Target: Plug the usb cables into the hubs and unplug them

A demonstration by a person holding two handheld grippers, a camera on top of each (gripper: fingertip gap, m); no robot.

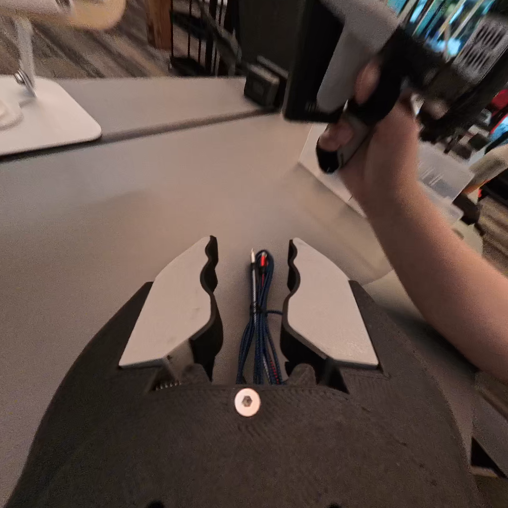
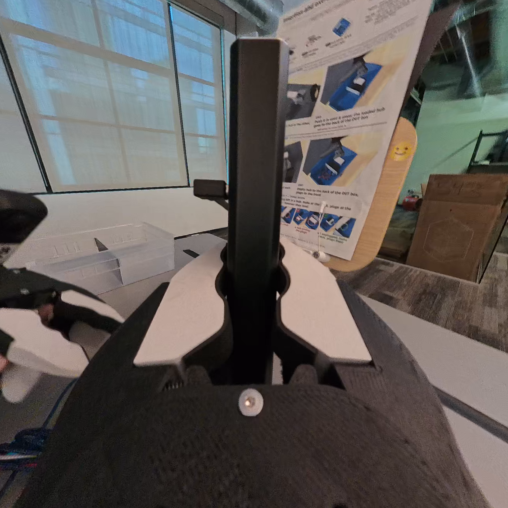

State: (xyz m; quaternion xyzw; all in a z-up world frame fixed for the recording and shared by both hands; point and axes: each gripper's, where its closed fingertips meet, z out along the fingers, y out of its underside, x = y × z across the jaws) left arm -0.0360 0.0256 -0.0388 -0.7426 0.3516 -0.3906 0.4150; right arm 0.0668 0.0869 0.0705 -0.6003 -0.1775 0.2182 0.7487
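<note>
— Grey table [image 1: 165, 192], listed: what lies on it?
— Bundled blue cables [image 1: 259, 316], near, flat between the spread fingers of the left gripper [image 1: 252, 244], untouched.
— And the hub?
— Black hub [image 2: 255, 165], upright, clamped in the right gripper [image 2: 253, 264], lifted off the table. Clear bin [image 2: 110, 255] far left.

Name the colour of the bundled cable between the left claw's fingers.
Mostly dark blue braid, with red and white strands; left wrist view.

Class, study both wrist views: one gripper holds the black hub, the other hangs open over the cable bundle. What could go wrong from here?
1. The cable bundle is tied with its plugs close together, so the open left gripper may pinch cord, not a plug.
2. The hub juts far beyond the right gripper; pushing a plug in could tilt it.
</note>
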